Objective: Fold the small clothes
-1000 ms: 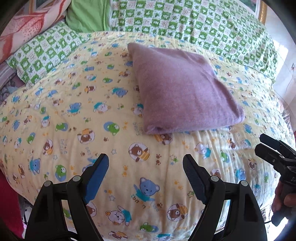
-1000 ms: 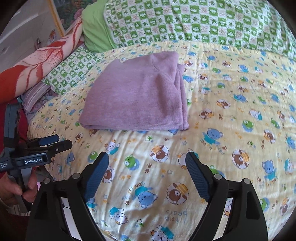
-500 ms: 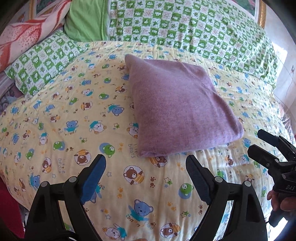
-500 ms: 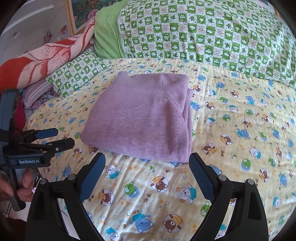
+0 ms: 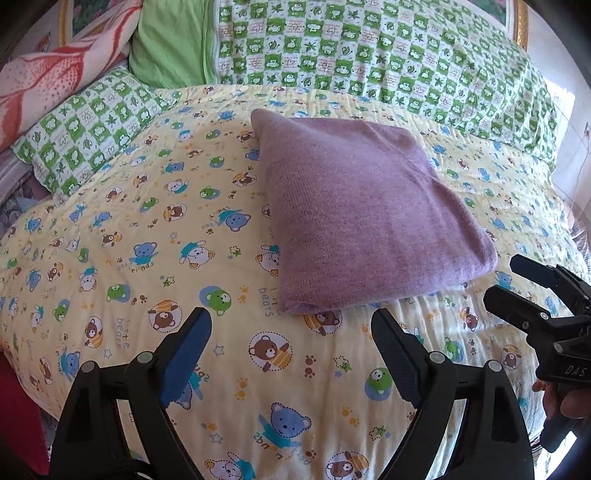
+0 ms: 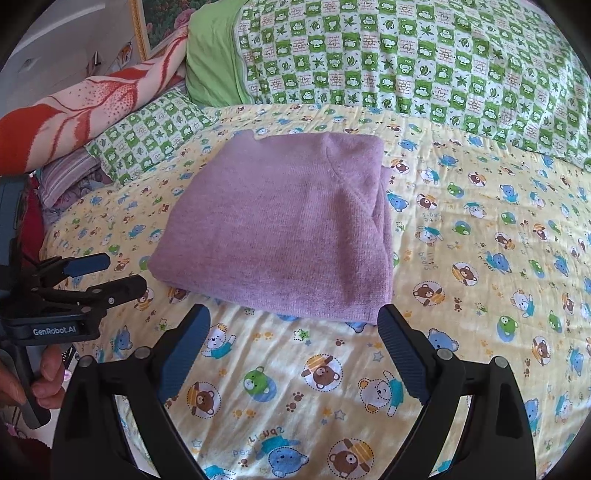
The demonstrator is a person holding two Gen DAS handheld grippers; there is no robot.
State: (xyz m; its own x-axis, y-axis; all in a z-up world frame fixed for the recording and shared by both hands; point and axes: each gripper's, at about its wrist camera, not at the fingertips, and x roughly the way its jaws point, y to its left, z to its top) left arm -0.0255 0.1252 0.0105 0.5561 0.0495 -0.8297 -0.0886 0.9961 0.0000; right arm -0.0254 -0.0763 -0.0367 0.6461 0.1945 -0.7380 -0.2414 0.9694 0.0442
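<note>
Quilt [image 5: 155, 258] with cartoon bears carries folded purple garment [image 5: 365, 221].

Bear-print quilt [image 5: 147, 258] meets green-checked pillows [image 5: 369, 51].

A sunlit bed under a yellow bear-print quilt [image 5: 110, 258], green checked pillows [image 6: 406, 55] by a gilt-framed picture [image 6: 138, 33].

Printed in white on the left gripper [image 6: 107, 275] body: "GenRobot.AI". On the right gripper [image 5: 517, 284] body: "DAS", the rest cut off by the picture's edge. Scattered over the yellow bear-print quilt [image 6: 461, 258], among the cartoon animals: "little bears", "best friends", some upside down. Nothing legible on the green checked bedding [image 6: 406, 59].
</note>
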